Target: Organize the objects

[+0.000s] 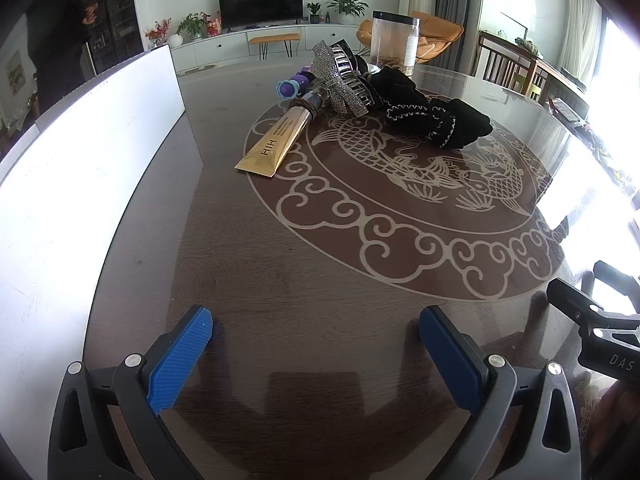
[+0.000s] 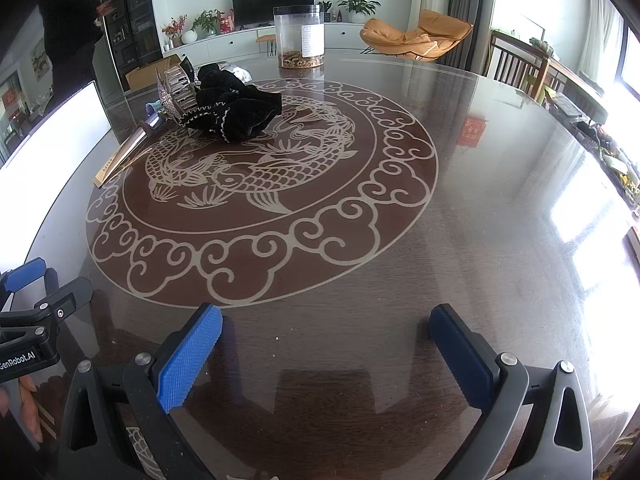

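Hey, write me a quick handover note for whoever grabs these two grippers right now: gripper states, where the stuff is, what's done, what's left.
Left gripper: open, empty, low over the dark round table.
Right gripper: open, empty, over the table's near edge.
Things: gold squeeze tube, purple flower-tipped piece, rhinestone bow hair claw and black velvet scrunchies lie piled together at the far side of the fish emblem. Clear plastic jar stands behind them. White tray sits to the left.
Done: nothing visibly sorted.
Left: all of the pile.
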A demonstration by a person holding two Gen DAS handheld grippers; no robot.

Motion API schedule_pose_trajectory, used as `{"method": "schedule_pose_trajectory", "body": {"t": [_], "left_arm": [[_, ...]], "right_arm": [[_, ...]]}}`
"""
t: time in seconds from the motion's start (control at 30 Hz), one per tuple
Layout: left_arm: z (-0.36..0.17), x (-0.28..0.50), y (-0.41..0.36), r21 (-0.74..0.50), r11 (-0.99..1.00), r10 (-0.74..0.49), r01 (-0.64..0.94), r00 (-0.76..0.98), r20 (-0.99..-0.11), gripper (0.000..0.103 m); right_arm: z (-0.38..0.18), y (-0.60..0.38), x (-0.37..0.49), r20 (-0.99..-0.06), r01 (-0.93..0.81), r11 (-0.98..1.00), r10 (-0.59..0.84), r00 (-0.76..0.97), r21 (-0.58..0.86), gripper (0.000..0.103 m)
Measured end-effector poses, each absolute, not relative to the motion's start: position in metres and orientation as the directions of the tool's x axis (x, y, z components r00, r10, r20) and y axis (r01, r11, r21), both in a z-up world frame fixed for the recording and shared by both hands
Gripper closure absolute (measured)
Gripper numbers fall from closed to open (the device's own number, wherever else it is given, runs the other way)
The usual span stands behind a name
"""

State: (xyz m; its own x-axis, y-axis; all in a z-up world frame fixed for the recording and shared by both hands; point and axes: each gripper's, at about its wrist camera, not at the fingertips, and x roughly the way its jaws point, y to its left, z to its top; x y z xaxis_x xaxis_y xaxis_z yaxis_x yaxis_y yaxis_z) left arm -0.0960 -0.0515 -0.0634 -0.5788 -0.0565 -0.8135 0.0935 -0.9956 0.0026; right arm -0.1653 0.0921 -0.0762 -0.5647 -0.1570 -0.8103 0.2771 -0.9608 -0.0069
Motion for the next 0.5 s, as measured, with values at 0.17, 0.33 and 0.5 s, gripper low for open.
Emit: {"method": "schedule_pose_trajectory", "body": {"t": [0.17, 0.33, 0.5], "left_arm": [[-0.0631, -0.0959, -0.0515, 0.003, -0.996, -0.056, 0.094, -0.579, -0.814, 0.000], [-0.0630, -0.0958, -0.0515, 0.003, -0.996, -0.056, 0.094, -0.579, -0.814, 0.000], [-0.0630, -0.0958, -0.0515, 0.003, -0.996, -0.057, 0.094, -0.579, -0.814, 0.000]], "right_arm": [[-0.0760, 0.0921, -0.1652, -0.810, 0.276, -0.961, -0.156, -0.565, -0.008, 0.000], [-0.0758, 0.0960, -0.1648, -0.809, 0.260, -0.966, -0.147, -0.569, -0.008, 0.000], [-0.0757, 0.0968, -0.1648, -0.809, 0.260, -0.966, -0.147, -0.569, -0.007, 0.000]]}}
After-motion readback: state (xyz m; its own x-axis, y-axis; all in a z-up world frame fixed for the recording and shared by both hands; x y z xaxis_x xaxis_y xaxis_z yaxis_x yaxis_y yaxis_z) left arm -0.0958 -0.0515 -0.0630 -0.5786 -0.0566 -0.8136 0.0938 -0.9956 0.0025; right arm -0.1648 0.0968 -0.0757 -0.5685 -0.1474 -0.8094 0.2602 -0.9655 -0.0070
